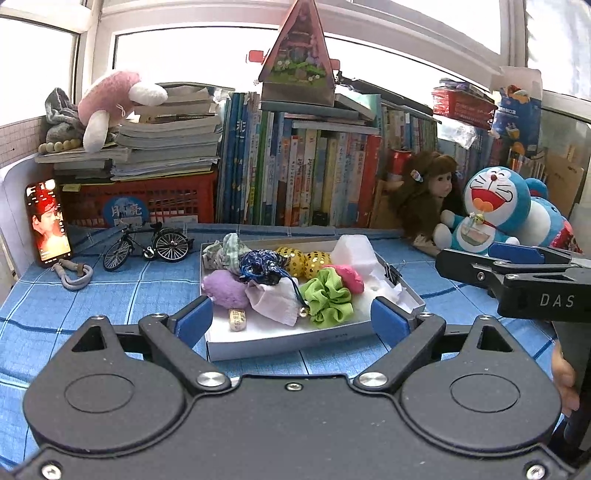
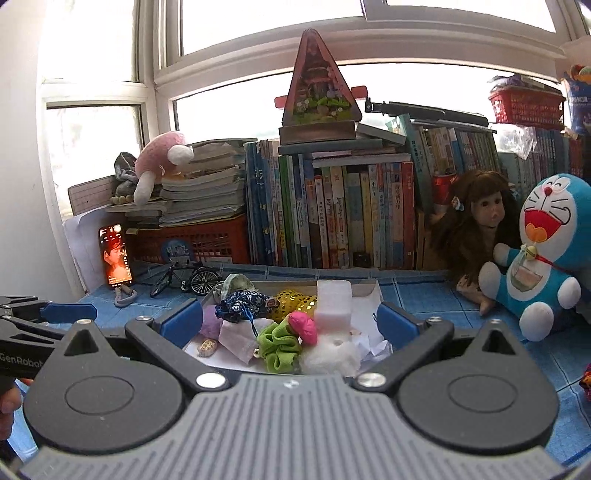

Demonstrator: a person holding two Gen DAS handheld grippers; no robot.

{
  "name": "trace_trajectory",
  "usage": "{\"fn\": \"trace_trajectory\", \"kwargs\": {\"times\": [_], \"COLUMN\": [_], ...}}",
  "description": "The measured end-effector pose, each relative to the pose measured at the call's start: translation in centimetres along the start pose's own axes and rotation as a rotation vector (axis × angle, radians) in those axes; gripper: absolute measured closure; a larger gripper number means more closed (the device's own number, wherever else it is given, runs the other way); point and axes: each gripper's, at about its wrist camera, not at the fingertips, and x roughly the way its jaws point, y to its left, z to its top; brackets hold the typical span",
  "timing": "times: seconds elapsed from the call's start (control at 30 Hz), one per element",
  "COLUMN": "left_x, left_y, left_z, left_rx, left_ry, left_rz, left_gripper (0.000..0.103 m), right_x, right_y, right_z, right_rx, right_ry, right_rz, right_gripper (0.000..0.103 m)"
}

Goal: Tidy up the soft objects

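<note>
Soft objects fill the white tray just beyond both grippers' spread, seemingly empty jaws.

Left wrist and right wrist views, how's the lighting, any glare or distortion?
Left wrist view: window blown out white, tray evenly lit and sharp, book rows bow from the fisheye. Right wrist view: window glare too, wall at left washed out, frames curve, tray items clear.

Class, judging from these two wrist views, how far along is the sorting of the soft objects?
Done: nothing visibly sorted; the green fabric scrunchie, purple plush ball and pink plush ball lie jumbled in the shallow white cardboard tray. In hand: nothing; the left gripper and right gripper hover open before it. Left: every pick.
</note>
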Motion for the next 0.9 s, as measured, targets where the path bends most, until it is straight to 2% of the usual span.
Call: {"fn": "trace_trajectory", "kwargs": {"times": [0.3,0.5,0.9], "left_x": [-1.6,-2.3,-3.4], "left_y": [-0.4,-0.2,-0.4], "left_z": [-1.7,-2.9,-4.3], "left_rx": [0.017,-0.015,-0.002], "left_ry": [-0.035,-0.034,-0.070], "left_rz": [0.003,-0.011,0.009], "left_gripper": [0.010,0.009,0.008], "right_x": [-1.4,-2.5,-3.5], "right_y": [0.6,0.8,2.1], "right_z": [-1.2,-2.2,-3.6], "right_rx": [-0.032,-0.026,-0.104], "right_ry": [-0.022,-0.035,-0.056], "right_rz": [0.000,-0.005,-0.007], "right_gripper": [0.000,0.000,0.000]}}
